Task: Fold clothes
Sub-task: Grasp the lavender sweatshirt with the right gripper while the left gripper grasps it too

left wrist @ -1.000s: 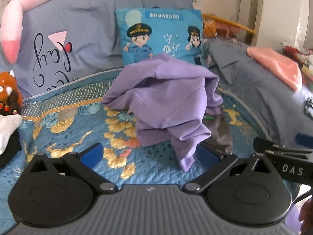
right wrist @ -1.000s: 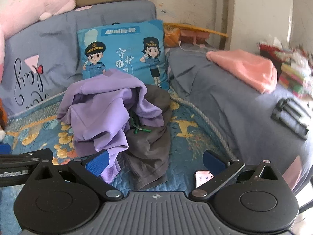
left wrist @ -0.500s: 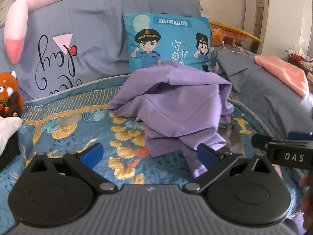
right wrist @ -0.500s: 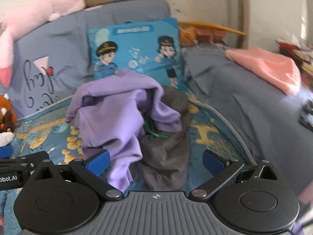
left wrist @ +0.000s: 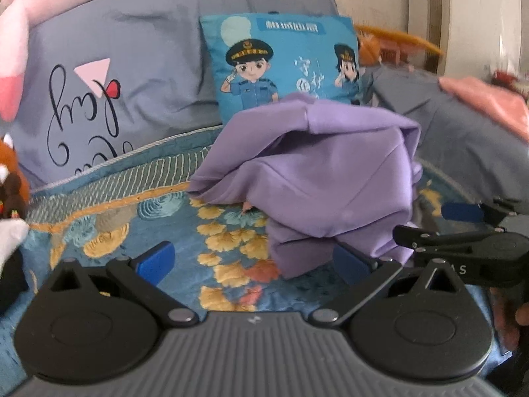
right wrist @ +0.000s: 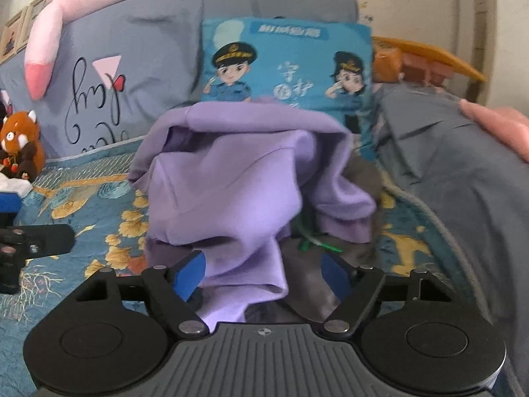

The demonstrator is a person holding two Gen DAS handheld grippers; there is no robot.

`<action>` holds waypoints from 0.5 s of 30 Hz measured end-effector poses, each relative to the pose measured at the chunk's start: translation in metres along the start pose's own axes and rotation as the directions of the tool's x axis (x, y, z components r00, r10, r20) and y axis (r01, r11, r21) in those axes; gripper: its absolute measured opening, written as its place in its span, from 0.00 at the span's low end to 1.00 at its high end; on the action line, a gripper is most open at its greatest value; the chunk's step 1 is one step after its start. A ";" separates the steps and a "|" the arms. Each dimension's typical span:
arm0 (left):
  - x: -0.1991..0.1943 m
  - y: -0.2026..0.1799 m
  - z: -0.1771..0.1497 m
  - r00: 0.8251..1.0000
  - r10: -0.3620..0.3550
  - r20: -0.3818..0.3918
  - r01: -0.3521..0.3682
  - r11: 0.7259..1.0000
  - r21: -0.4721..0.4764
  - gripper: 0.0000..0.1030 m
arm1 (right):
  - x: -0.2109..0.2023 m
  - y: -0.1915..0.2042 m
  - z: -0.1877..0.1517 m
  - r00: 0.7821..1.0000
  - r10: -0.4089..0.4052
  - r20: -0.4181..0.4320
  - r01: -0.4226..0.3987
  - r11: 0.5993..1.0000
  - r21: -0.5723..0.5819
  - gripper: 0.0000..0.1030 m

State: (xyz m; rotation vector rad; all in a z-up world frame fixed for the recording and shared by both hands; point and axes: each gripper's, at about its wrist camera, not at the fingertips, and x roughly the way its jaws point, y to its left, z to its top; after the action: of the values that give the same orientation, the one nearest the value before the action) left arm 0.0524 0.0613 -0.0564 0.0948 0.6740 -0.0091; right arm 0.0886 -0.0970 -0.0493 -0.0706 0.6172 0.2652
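A crumpled purple garment (left wrist: pixel 317 178) lies heaped on the blue flowered quilt (left wrist: pixel 139 221), also in the right wrist view (right wrist: pixel 238 185). A dark grey garment (right wrist: pixel 310 278) lies under its right side. My left gripper (left wrist: pixel 254 261) is open, low over the quilt just in front of the heap's left part. My right gripper (right wrist: pixel 264 273) is open, with its fingers on either side of the hanging purple fold. The right gripper also shows from the side in the left wrist view (left wrist: pixel 463 228).
A blue cartoon cushion (left wrist: pixel 284 66) and a grey pillow (left wrist: pixel 109 76) stand behind the heap. A red panda plush (right wrist: pixel 21 145) sits at the left. A grey sheet (right wrist: pixel 463 172) and pink cloth (left wrist: pixel 489 106) lie at the right.
Both grippers have moved forward to the heap. The right gripper has swung left, so the purple fold now sits between its fingers. Both stay open.
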 end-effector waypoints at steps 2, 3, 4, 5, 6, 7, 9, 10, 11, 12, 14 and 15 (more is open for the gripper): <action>0.010 -0.003 0.004 1.000 0.002 -0.007 -0.002 1.000 0.021 1.00 | 0.008 0.003 0.001 1.000 0.015 -0.002 -0.015 1.000 0.000 0.70; 0.016 -0.004 0.006 1.000 0.000 -0.010 0.000 1.000 0.028 1.00 | 0.012 0.003 0.002 1.000 0.028 -0.006 -0.028 1.000 0.007 0.66; 0.020 -0.005 0.009 1.000 -0.006 -0.012 0.006 0.999 0.032 1.00 | 0.016 0.003 0.002 0.999 0.042 -0.009 -0.041 0.999 0.014 0.54; 0.024 -0.005 0.010 1.000 -0.019 -0.014 0.019 0.999 0.029 1.00 | 0.019 0.003 0.003 0.998 0.055 -0.013 -0.054 0.998 0.021 0.42; 0.028 -0.005 0.012 0.999 -0.030 -0.016 0.030 0.999 0.027 1.00 | 0.023 0.003 0.003 0.998 0.068 -0.017 -0.067 0.997 0.029 0.37; 0.031 -0.006 0.013 0.999 -0.037 -0.019 0.038 0.999 0.030 1.00 | 0.024 0.001 0.003 0.996 0.084 -0.014 -0.083 0.995 0.048 0.28; 0.037 -0.007 0.016 0.999 -0.037 -0.020 0.038 0.998 0.040 1.00 | 0.024 -0.006 0.001 0.993 0.118 -0.002 -0.117 0.988 0.098 0.12; 0.039 -0.007 0.018 0.999 -0.036 -0.019 0.037 0.998 0.045 1.00 | 0.023 -0.010 0.000 0.991 0.135 0.005 -0.135 0.983 0.124 0.07; 0.041 -0.008 0.019 0.999 -0.036 -0.016 0.037 0.998 0.050 1.00 | 0.023 -0.013 0.000 0.988 0.152 0.012 -0.152 0.977 0.149 0.05; 0.042 -0.009 0.021 0.999 -0.038 -0.013 0.039 0.998 0.055 1.00 | 0.023 -0.017 -0.001 0.986 0.168 0.020 -0.169 0.970 0.173 0.04; 0.045 -0.011 0.027 0.999 -0.041 0.001 0.040 0.997 0.071 1.00 | 0.019 -0.020 -0.004 0.987 0.158 0.031 -0.161 0.971 0.177 0.04; 0.046 -0.012 0.030 0.999 -0.041 0.008 0.040 0.996 0.079 1.00 | 0.015 -0.021 -0.005 0.988 0.148 0.037 -0.153 0.973 0.172 0.04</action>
State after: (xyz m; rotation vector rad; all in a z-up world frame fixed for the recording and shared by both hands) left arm 0.1069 0.0473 -0.0630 0.1568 0.6656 -0.0753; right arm 0.1032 -0.1142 -0.0625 0.1487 0.6211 0.3571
